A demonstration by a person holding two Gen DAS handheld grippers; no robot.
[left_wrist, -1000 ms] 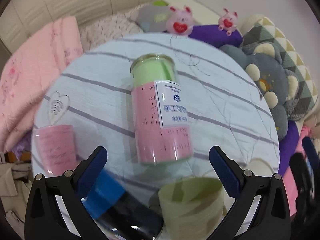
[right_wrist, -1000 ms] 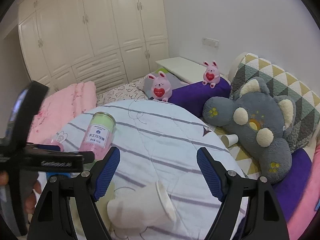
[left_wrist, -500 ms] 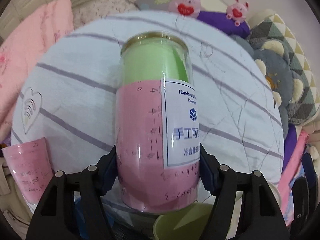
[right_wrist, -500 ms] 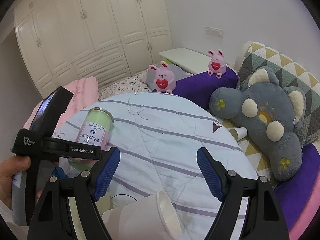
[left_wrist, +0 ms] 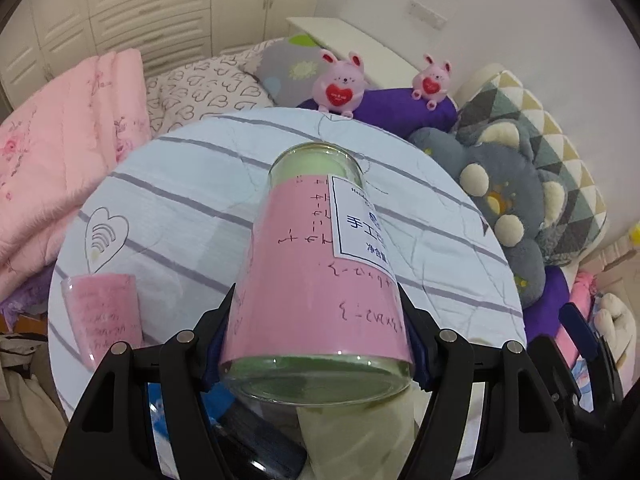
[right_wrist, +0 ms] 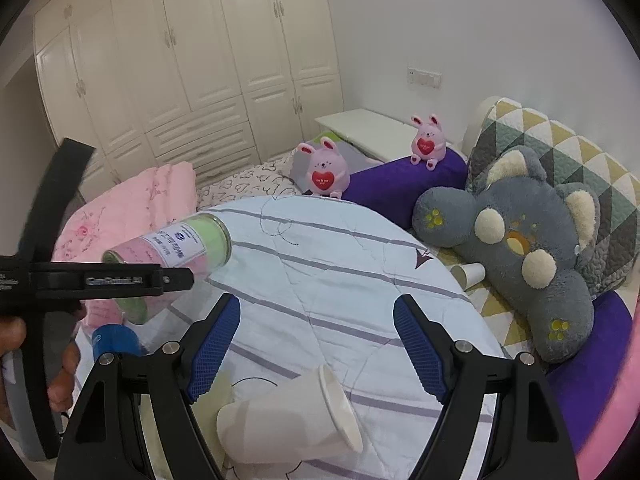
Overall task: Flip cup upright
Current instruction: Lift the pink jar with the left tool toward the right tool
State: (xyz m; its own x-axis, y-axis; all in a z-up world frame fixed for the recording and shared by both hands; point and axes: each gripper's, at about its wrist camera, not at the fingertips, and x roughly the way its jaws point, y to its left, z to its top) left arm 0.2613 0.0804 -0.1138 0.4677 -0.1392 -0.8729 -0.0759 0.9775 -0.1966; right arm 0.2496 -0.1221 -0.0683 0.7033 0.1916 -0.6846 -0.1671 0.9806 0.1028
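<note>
Bedroom: wardrobe [right_wrist: 180, 60], plush bunnies [right_wrist: 324, 172]

The clear pink-and-green cylindrical cup [left_wrist: 320, 264] hides the left claw's blue pads. Its white label's print is cut off at the curve. A pale green paper cup [left_wrist: 356, 440] and a dark blue-capped bottle [left_wrist: 256, 436] lie half hidden beneath.

Bare striped quilt [right_wrist: 320, 280] lies ahead; white paper cup [right_wrist: 288, 420] blocks nearside.
</note>
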